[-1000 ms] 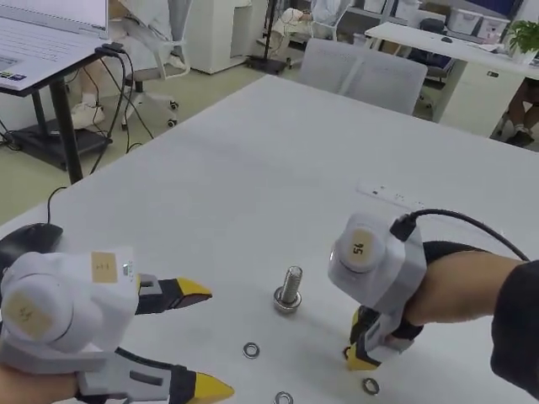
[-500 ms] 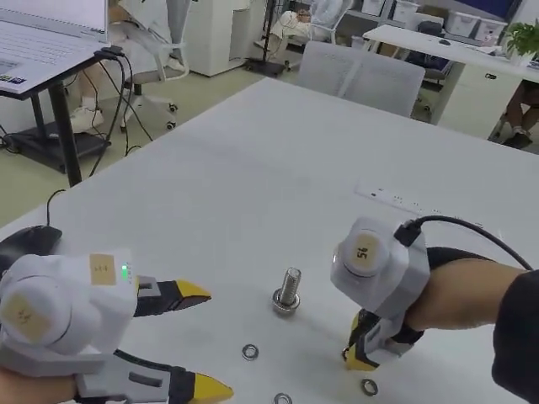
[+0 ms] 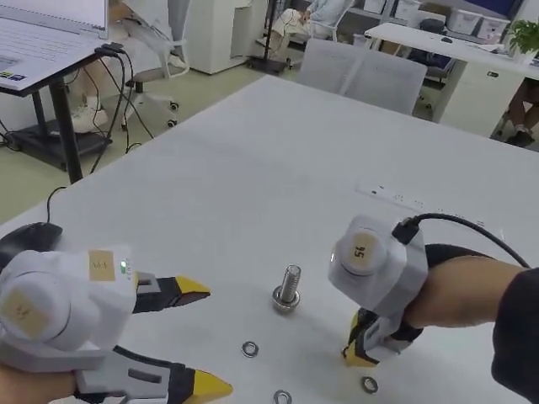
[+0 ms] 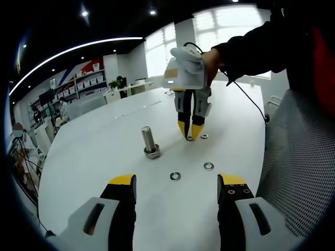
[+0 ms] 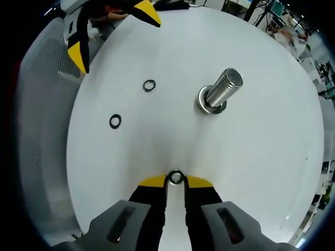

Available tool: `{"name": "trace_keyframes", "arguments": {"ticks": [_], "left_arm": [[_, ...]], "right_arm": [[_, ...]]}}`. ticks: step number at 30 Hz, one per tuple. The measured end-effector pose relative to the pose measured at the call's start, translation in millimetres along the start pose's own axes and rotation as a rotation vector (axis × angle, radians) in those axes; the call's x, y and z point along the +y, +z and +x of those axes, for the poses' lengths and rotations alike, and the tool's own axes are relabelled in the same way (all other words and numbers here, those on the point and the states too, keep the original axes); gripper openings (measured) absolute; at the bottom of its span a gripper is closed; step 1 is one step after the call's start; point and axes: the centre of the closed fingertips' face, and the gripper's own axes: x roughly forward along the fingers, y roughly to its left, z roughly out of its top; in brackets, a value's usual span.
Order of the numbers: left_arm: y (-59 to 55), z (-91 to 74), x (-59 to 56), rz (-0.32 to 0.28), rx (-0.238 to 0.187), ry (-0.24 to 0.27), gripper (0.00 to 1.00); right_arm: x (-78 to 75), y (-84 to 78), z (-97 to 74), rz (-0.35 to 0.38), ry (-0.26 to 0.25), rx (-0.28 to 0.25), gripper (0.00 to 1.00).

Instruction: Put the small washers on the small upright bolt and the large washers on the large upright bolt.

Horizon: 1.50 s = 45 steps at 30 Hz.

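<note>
"What has the right gripper (image 4: 189,130) got?"

"A washer (image 5: 176,178), nipped between its yellow tips, with the jaws almost closed on it. That's lower right in the head view, just over the white table (image 3: 253,168)."

"And the bolt (image 3: 288,290)?"

"Upright at lower centre, with a ring round its foot (a washer, I'd say)."

"The left gripper (image 3: 200,338)?"

"Lower left, jaws spread wide. A loose washer (image 3: 249,348) lies flat between it and the bolt."
</note>
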Motion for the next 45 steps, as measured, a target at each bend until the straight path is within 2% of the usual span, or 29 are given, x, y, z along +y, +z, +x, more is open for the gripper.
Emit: {"name": "trace_keyframes", "arguments": {"ticks": [12, 21, 26, 32, 45], "left_arm": [[2.2, 2.8, -5.4, -0.007, -0.007, -0.029, 0.62], [10.9, 4.3, -13.5, -0.040, -0.057, -0.073, 0.65], [16.0, 4.3, -16.9, -0.056, -0.086, -0.093, 0.65], [20.1, 5.9, -21.7, -0.058, -0.102, -0.114, 0.67], [27.3, 8.9, -25.6, -0.058, -0.129, -0.146, 0.67]], "right_arm": [[-0.7, -1.7, -3.0, 0.021, -0.007, -0.014, 0.13], [2.9, -0.9, -14.1, 0.044, -0.010, -0.033, 0.13], [5.2, -1.3, -24.3, 0.054, -0.024, -0.050, 0.13], [7.9, -1.6, -37.8, 0.064, -0.040, -0.064, 0.13], [12.8, 2.8, -72.7, 0.092, -0.035, -0.109, 0.13]]}}
